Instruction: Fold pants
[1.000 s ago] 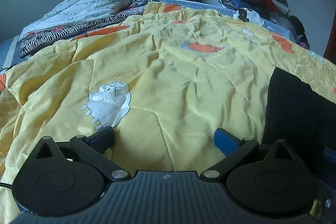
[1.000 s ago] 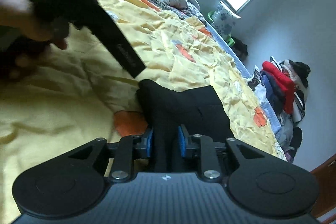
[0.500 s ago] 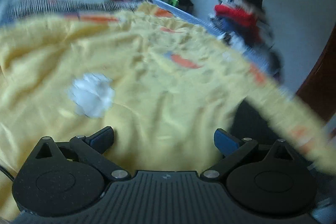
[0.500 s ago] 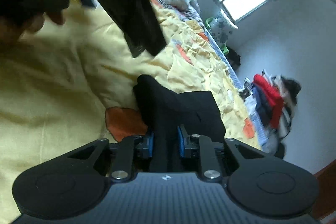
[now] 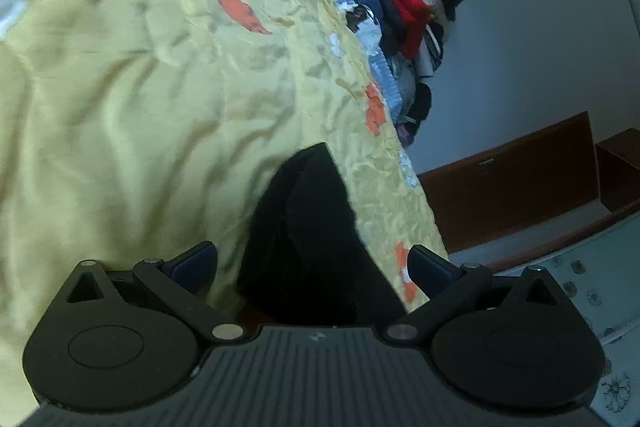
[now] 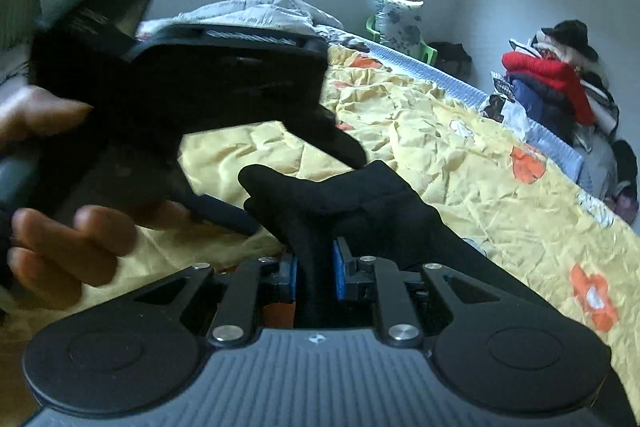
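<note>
Two grippers are at work on the black pants [image 6: 360,203] lying on the yellow bed cover [image 6: 460,147]: the right gripper [image 6: 316,267] pinches a bunch of them tight, and the left gripper [image 5: 312,261], fingers wide apart, probably needs to grab another edge next.

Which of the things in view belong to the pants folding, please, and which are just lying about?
Job in hand:
black pants
right tongs, shut on the pants
left tongs, open around the pants
yellow quilt underneath

Lying about:
clothes pile
grey bedding
pillow
</note>
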